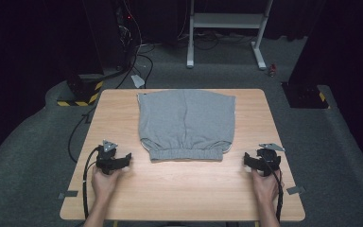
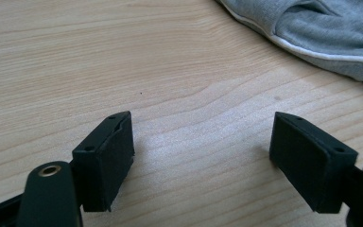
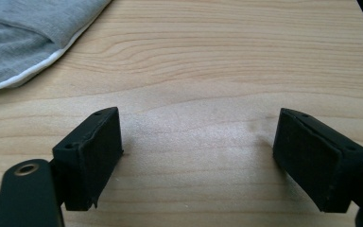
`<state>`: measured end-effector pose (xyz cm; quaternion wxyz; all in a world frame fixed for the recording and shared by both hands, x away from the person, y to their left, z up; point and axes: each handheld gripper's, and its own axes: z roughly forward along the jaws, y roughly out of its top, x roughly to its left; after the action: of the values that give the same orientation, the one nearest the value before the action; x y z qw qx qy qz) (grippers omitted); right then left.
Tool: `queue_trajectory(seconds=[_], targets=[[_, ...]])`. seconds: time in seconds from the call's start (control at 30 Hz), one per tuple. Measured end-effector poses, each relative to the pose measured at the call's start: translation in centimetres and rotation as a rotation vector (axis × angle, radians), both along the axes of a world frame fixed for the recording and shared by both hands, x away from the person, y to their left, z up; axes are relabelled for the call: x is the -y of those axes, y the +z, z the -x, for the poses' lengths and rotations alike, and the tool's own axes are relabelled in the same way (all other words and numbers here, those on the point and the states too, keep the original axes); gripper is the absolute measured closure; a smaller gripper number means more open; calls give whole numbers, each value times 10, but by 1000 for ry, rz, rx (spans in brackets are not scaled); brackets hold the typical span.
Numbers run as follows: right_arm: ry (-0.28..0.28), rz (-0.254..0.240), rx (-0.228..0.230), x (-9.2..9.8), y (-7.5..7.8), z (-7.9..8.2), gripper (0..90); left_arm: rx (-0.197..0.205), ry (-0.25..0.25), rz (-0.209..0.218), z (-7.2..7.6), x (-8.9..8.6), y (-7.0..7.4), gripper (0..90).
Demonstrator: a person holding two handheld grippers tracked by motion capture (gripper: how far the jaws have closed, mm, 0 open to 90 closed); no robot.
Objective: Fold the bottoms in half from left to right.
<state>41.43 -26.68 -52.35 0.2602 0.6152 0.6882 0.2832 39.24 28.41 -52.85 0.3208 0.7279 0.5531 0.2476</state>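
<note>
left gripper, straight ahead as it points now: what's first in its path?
Probably bare table at first; the left gripper is open and empty. The grey shorts lie ahead but off to one side, so it may miss them.

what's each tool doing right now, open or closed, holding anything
Left tool: open, empty, on the table beside the grey shorts.
Right tool: open, empty, on the shorts' other side.

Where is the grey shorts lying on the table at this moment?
In the high view the grey shorts lie flat at the middle of the wooden table, waistband toward the person, between the left gripper and the right gripper, touching neither.
</note>
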Motion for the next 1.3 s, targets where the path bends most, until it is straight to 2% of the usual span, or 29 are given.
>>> queue_trajectory(seconds=[1.2, 1.3], targets=[[-17, -1, -3, 0, 0, 1, 141, -1, 4, -2, 0, 0, 0, 223], [3, 2, -2, 1, 0, 2, 141, -3, -4, 0, 0, 0, 0, 213]])
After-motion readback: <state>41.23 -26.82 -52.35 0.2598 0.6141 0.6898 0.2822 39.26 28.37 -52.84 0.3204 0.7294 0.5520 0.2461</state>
